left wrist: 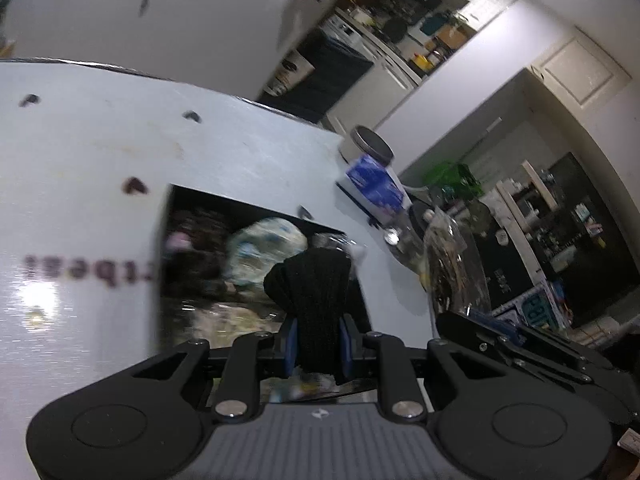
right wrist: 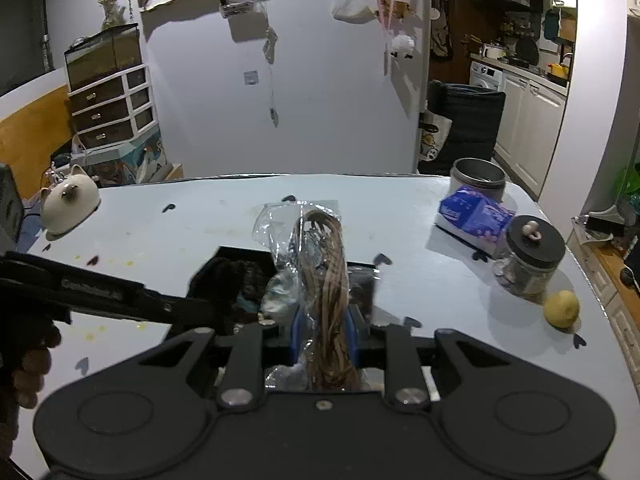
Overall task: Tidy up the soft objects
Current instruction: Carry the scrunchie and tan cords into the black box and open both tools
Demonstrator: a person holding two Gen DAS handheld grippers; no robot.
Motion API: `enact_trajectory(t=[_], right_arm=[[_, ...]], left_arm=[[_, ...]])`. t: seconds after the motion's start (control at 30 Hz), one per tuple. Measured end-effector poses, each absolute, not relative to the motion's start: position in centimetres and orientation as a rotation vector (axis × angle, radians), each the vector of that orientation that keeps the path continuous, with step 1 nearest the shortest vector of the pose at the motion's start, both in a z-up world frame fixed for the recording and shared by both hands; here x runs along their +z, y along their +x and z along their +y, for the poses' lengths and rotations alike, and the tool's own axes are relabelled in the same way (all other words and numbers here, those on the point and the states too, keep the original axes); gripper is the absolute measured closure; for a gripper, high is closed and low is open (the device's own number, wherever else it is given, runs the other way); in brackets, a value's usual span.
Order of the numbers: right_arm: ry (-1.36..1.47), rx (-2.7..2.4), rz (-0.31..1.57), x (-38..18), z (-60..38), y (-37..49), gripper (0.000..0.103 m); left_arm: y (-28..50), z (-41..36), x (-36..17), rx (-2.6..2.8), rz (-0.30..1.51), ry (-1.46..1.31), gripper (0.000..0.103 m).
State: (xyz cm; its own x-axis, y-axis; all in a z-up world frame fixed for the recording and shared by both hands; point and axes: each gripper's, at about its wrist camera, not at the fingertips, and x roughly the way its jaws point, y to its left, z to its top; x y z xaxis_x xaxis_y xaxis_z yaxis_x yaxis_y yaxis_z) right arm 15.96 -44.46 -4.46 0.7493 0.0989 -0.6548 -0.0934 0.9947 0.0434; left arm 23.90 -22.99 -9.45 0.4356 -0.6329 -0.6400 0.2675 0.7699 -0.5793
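My left gripper [left wrist: 316, 332] is shut on a black knitted cloth [left wrist: 312, 288] that sticks up between its blue pads. It hangs over a rectangular opening [left wrist: 208, 248] in the white table, where a pale crumpled bag [left wrist: 264, 248] and dark items lie. My right gripper [right wrist: 324, 332] is shut on a clear plastic bag of brown strands [right wrist: 320, 264], held above the same opening [right wrist: 362, 280]. In the right wrist view the left gripper [right wrist: 200, 306] comes in from the left with the black cloth [right wrist: 228, 276]. The right gripper [left wrist: 472, 320] and its bag [left wrist: 452, 264] show at the right of the left wrist view.
On the table's right side stand a blue tissue pack [right wrist: 472, 216], a metal tin [right wrist: 478, 178], a glass jar with a black lid [right wrist: 528, 256] and a lemon [right wrist: 562, 308]. A cat-shaped ceramic [right wrist: 68, 200] sits at the far left corner. A hand [right wrist: 28, 360] holds the left gripper.
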Motion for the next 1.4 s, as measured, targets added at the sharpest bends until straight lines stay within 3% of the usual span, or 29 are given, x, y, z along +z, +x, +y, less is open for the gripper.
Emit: enact_trajectory(t=[0.1, 0.17, 0.2, 0.33, 0.93, 1.0, 1.07, 1.17, 1.23, 1.3, 1.37, 1.4], right_arm=[[0.001, 0.110, 0.719, -4.7, -45.4, 16.1, 0.080], [-0.006, 0.117, 0.720, -4.8, -45.8, 16.2, 0.080], [-0.011, 0.122, 0.720, -4.9, -46.0, 16.2, 0.080], [-0.057, 0.161, 0.716, -5.2, -46.3, 16.9, 0.080], [-0.616, 0.778, 0.664, -8.5, -40.4, 19.5, 0.077], [-0.658, 0.848, 0.652, -8.9, -40.1, 19.6, 0.065], [-0.655, 0.847, 0.664, -9.1, -40.0, 19.8, 0.031], [-0.491, 0.810, 0.712, -8.1, -41.3, 20.3, 0.029], [-0.355, 0.775, 0.738, -7.5, -42.4, 20.6, 0.029], [-0.231, 0.712, 0.757, -7.0, -43.5, 20.7, 0.035], [-0.143, 0.613, 0.799, -7.0, -44.1, 20.8, 0.071], [-0.099, 0.575, 0.829, -7.3, -44.4, 20.8, 0.078]], left_arm=[[24.5, -25.0, -10.4, -0.599, 0.987, -0.424, 0.078], [24.9, -26.1, -11.2, -0.594, 1.017, -0.414, 0.058], [25.0, -26.6, -11.6, -0.586, 1.037, -0.405, 0.055], [24.9, -26.7, -12.2, -0.539, 1.046, -0.385, 0.049], [20.7, -17.8, -7.7, -0.296, 0.873, -0.466, 0.049], [20.6, -17.8, -7.3, -0.304, 0.858, -0.470, 0.049], [20.6, -18.0, -7.0, -0.311, 0.843, -0.466, 0.051], [20.7, -18.7, -6.9, -0.339, 0.840, -0.451, 0.059], [21.1, -19.3, -7.2, -0.366, 0.858, -0.440, 0.066], [21.5, -20.2, -7.7, -0.392, 0.885, -0.422, 0.072], [22.0, -21.1, -8.4, -0.415, 0.924, -0.398, 0.076], [22.2, -21.6, -8.8, -0.423, 0.943, -0.385, 0.076]])
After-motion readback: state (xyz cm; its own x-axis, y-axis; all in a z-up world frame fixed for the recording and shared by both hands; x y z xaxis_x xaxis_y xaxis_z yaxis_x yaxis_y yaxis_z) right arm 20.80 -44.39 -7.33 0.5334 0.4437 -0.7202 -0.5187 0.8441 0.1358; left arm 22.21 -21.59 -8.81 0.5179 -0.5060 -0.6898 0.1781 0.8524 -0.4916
